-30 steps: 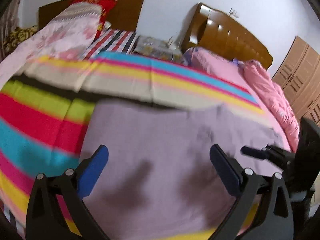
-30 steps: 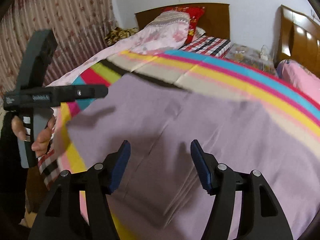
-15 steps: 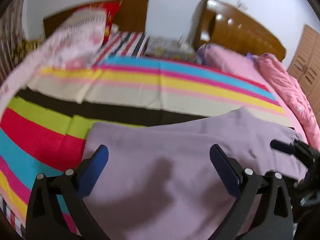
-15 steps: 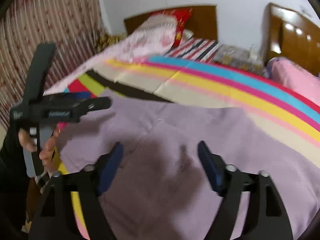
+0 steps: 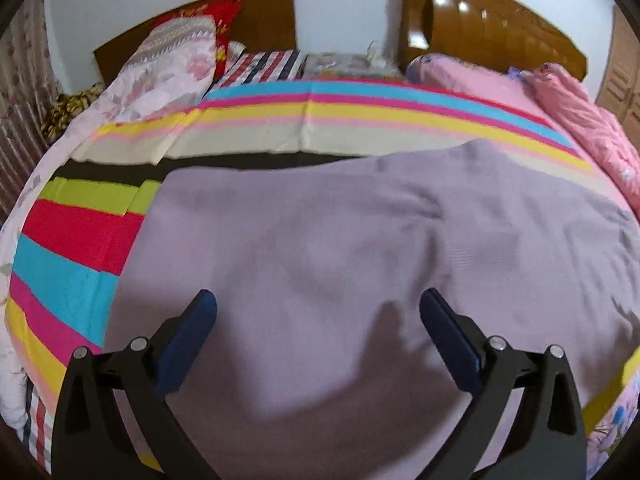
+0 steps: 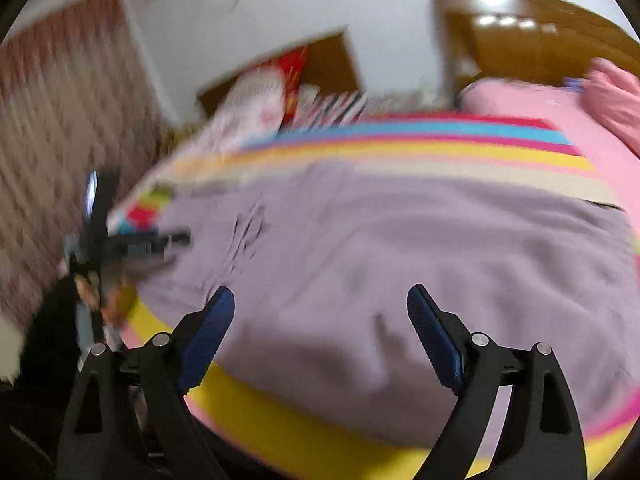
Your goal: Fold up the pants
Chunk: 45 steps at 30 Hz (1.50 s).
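Observation:
The lilac pants (image 5: 344, 248) lie spread flat on the striped bedspread (image 5: 80, 240), filling the near part of the left wrist view. My left gripper (image 5: 318, 312) is open and empty, hovering just above the pants' near side. In the blurred right wrist view the pants (image 6: 400, 240) lie across the bed, and my right gripper (image 6: 320, 308) is open and empty above their near edge. The left gripper also shows at the left of the right wrist view (image 6: 176, 238), held in a hand over the pants' left end.
Floral and red pillows (image 5: 176, 52) and a striped cloth lie at the bed's head by a wooden headboard (image 5: 492, 20). A pink quilt (image 5: 580, 112) is bunched on the right. A patterned curtain (image 6: 60, 120) hangs at the left.
Both grippers have drawn back toward the near edge of the bed. The right gripper swung to the right and is still moving. The right gripper has left the left wrist view.

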Tool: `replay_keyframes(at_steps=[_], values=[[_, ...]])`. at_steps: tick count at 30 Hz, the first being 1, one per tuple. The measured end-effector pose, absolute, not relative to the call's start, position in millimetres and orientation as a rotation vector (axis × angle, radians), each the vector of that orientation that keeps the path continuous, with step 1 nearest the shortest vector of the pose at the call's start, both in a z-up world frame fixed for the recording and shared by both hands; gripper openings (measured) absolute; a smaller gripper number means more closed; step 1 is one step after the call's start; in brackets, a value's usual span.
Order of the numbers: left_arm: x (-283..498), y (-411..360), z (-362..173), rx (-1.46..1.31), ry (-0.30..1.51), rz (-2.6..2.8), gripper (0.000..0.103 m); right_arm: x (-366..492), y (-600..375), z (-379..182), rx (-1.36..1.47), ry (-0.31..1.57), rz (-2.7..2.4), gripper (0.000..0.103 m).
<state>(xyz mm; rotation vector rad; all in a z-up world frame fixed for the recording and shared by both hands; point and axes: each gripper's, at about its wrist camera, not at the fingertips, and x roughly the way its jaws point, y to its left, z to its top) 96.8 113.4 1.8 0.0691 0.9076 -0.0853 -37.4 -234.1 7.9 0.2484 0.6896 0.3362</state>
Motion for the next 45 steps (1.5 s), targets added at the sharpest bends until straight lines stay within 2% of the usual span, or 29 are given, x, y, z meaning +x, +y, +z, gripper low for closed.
replay_keyframes(at_steps=[4,8,15,25,29,31,32,35,39,41,45], values=[[68,78,10,0.090,0.841,-0.157,0.101,-93,-314,13,0.465,0.578,0.189,0.086],[58,47,4,0.102,0.822,-0.212,0.101,-122,-370,-11,0.671,0.603,0.089,0.086],[61,19,-30,0.204,0.903,-0.211,0.102,-101,-395,-46,0.729,0.765,-0.006,0.086],[64,23,-35,0.198,0.893,-0.223,0.102,-71,-421,-49,0.926,0.760,-0.052,0.089],[63,24,-35,0.195,0.886,-0.229,0.102,-61,-398,-49,0.904,0.845,0.060,0.085],[62,24,-36,0.194,0.884,-0.230,0.102,-60,-394,-44,0.814,0.828,-0.038,0.076],[62,25,-36,0.194,0.882,-0.232,0.102,-59,-399,-45,0.817,0.804,-0.091,0.075],[61,24,-36,0.193,0.878,-0.235,0.102,-53,-412,-50,0.894,0.767,-0.096,0.076],[60,24,-36,0.196,0.876,-0.229,0.102,-37,-386,-51,0.810,0.852,0.072,0.075],[60,23,-36,0.196,0.875,-0.229,0.102,-35,-382,-48,0.753,0.834,0.006,0.073],[60,23,-36,0.197,0.873,-0.229,0.102,-30,-407,-57,0.926,0.743,-0.076,0.069]])
